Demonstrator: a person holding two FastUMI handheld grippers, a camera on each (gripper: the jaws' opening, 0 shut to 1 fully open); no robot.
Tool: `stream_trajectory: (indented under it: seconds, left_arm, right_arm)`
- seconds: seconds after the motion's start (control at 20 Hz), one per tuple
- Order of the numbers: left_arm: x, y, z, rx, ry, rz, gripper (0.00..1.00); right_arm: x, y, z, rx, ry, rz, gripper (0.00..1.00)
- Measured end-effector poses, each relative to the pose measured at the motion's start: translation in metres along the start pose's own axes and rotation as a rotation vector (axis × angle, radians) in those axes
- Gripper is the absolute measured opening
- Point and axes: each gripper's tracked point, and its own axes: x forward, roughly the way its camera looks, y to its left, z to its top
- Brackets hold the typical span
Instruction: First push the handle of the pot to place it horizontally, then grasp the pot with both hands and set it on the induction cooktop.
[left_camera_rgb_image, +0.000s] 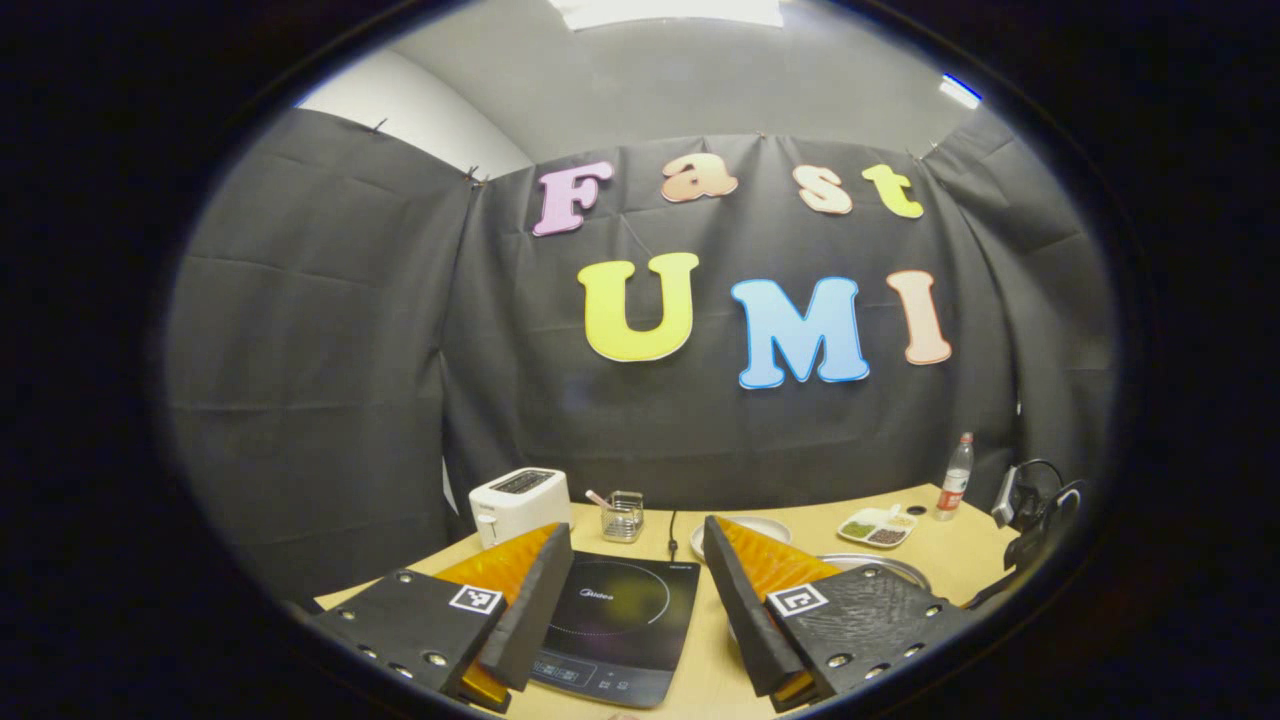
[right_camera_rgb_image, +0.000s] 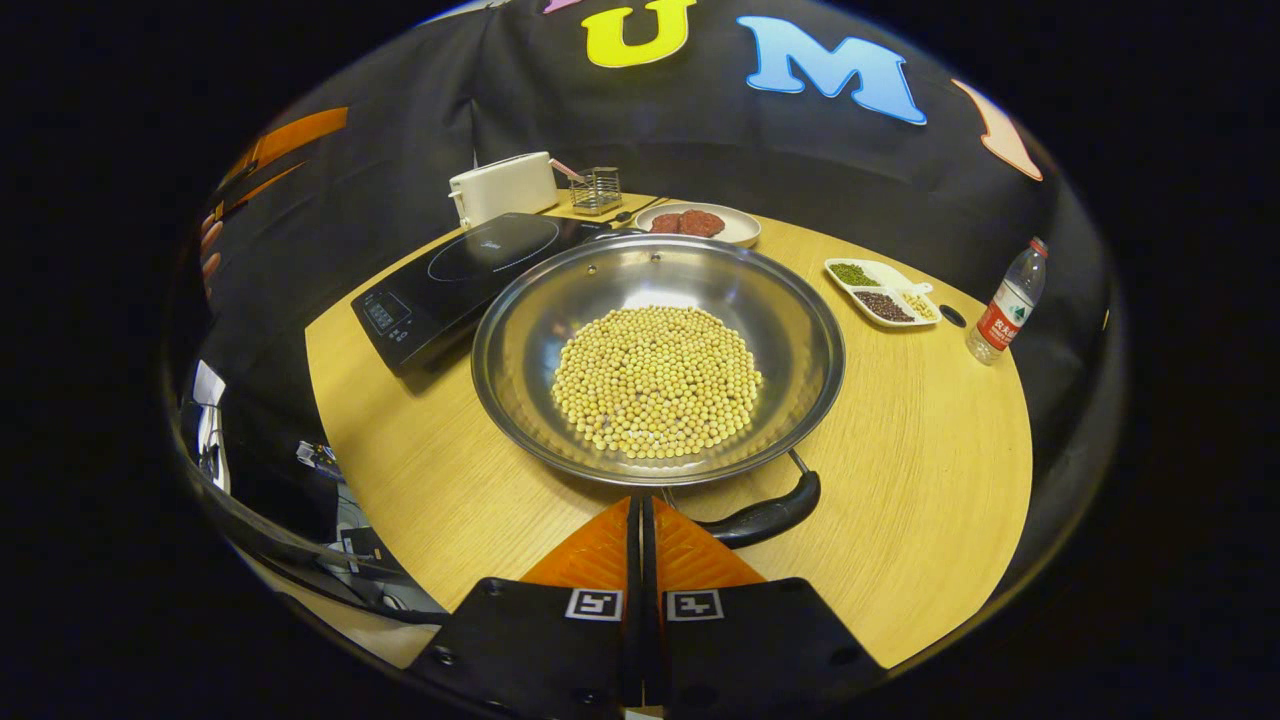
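Pot (right_camera_rgb_image: 658, 360) of beans on counter (right_camera_rgb_image: 930, 480), ahead of right hand-held gripper (right_camera_rgb_image: 642, 520) | jaws closed, empty, beside handle (right_camera_rgb_image: 770, 515) | step 1: push handle sideways | left hand-held gripper (left_camera_rgb_image: 635, 600) wide, over induction cooktop (left_camera_rgb_image: 615, 625).

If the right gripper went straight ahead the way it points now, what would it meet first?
Most likely the pot. The right gripper, jaws together, sits just short of its near rim, beside the black handle. Height is hard to judge, so it might strike the rim or pass over onto the soybeans.
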Motion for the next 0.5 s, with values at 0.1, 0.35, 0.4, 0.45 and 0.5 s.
stream_trajectory:
  seconds: [0.1,0.35,0.4,0.45,0.5]
  left_arm:
    - [0.005,-0.007,0.001,0.004,-0.001,-0.008,0.78]
    - [0.015,-0.025,-0.005,0.009,0.012,-0.034,0.78]
    - [0.016,-0.029,-0.005,0.006,0.014,-0.041,0.78]
    - [0.017,-0.032,-0.007,-0.001,0.014,-0.047,0.78]
    - [0.018,-0.035,-0.007,-0.006,0.016,-0.052,0.78]
  right_arm:
    - [0.001,-0.01,0.002,0.013,-0.001,-0.013,0.0]
    - [0.005,-0.034,0.009,0.033,-0.009,-0.05,0.02]
    - [0.006,-0.038,0.008,0.032,-0.005,-0.059,0.02]
    - [0.007,-0.043,0.01,0.033,-0.007,-0.065,0.02]
    - [0.008,-0.047,0.011,0.037,-0.007,-0.071,0.02]
